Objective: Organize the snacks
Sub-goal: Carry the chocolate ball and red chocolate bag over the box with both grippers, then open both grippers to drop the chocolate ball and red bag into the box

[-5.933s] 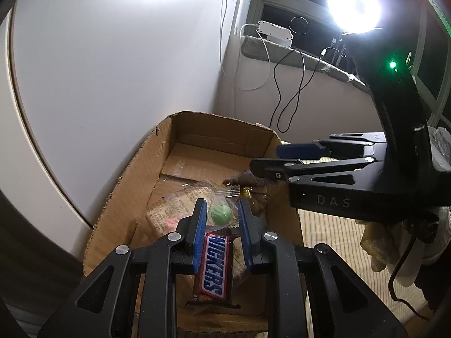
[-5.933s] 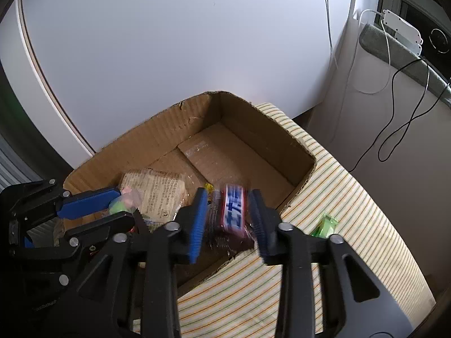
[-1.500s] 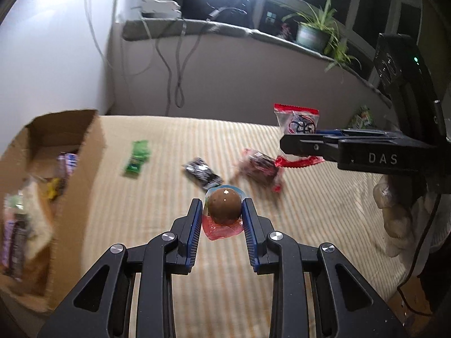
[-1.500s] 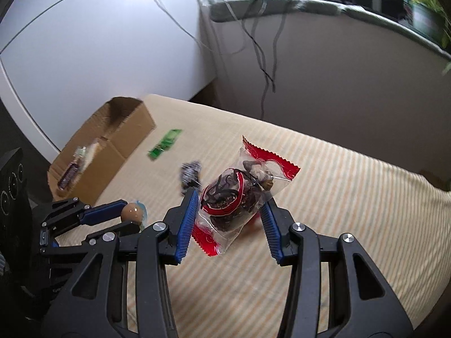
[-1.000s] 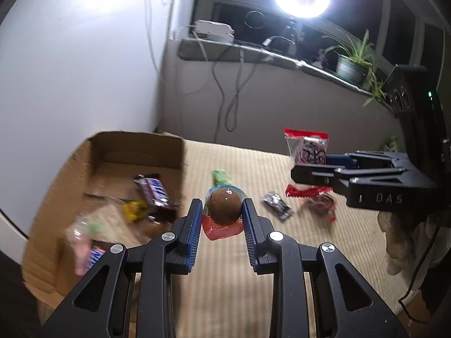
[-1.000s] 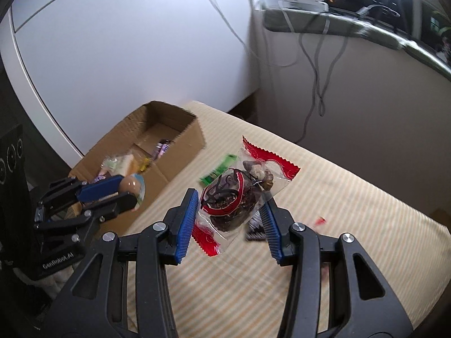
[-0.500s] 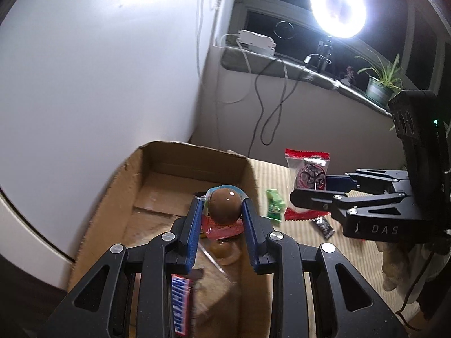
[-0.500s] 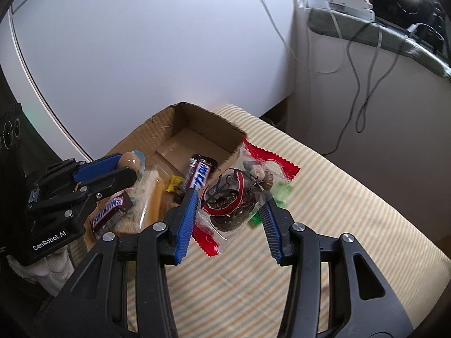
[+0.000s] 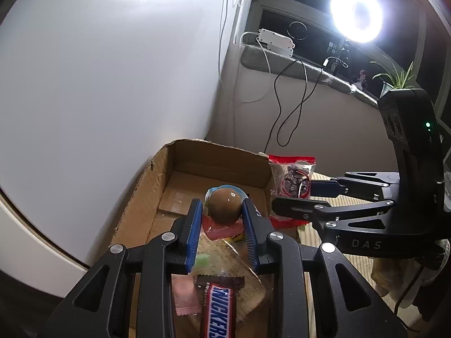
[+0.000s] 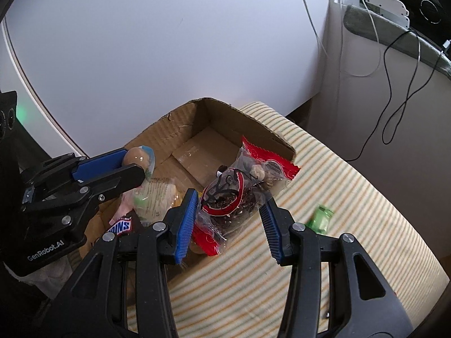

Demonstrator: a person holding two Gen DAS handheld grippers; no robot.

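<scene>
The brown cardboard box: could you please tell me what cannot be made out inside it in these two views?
- Left wrist view: the brown cardboard box floor near the camera is covered by the left gripper and its round brown snack.
- Left wrist view: the Snickers bar is cut off by the bottom edge.
- Right wrist view: the near corner is hidden behind the clear red-edged snack bag.

A round brown chocolate ball (image 9: 225, 207) in a clear, red-based wrapper is held above the open cardboard box (image 9: 141, 197), where a Snickers bar (image 9: 218, 307) and a clear cracker pack (image 10: 157, 197) lie. A clear red-edged bag of dark snacks (image 10: 236, 194) is held over the box's near corner. A small green candy (image 10: 320, 217) lies on the striped bed (image 10: 352, 197) beside the box.
</scene>
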